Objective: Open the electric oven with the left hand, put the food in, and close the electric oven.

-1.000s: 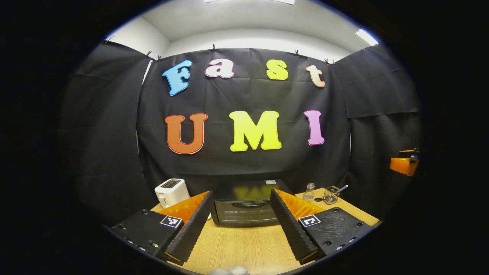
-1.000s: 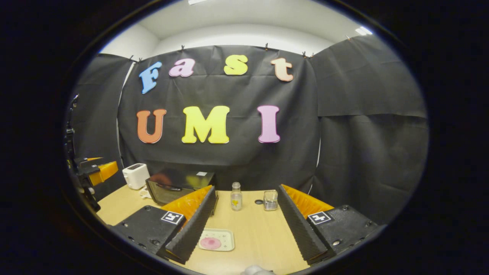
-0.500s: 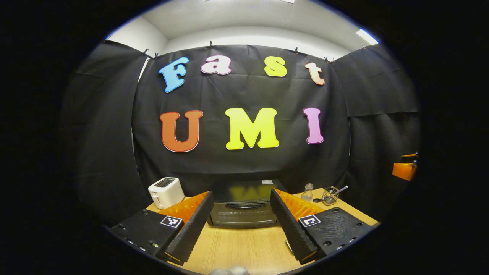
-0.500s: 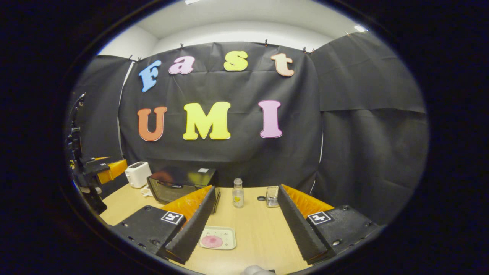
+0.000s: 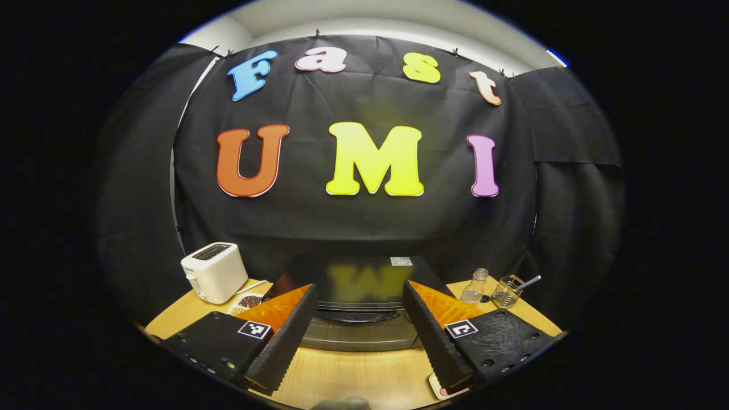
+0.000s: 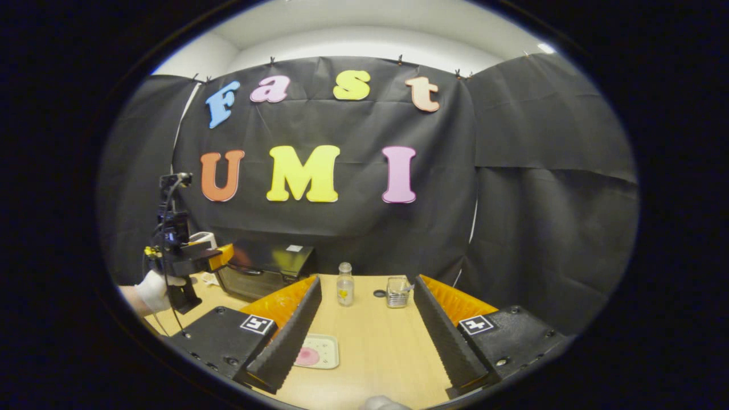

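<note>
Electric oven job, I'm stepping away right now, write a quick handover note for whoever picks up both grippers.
Left gripper: open, empty, lined up in front of the oven door handle, not gripping it.
Right gripper: open, empty, hovering above the table.
Electric oven: at the back of the table, door shut.
Food: pink item on the small tray, lying on the table by the right gripper's left finger.
Done: approach to the oven.
Left: pull the door open, load the food, close the door.

toaster (image 5: 213,271) left of oven (image 5: 359,302) — bottle (image 5: 474,286) right
</note>
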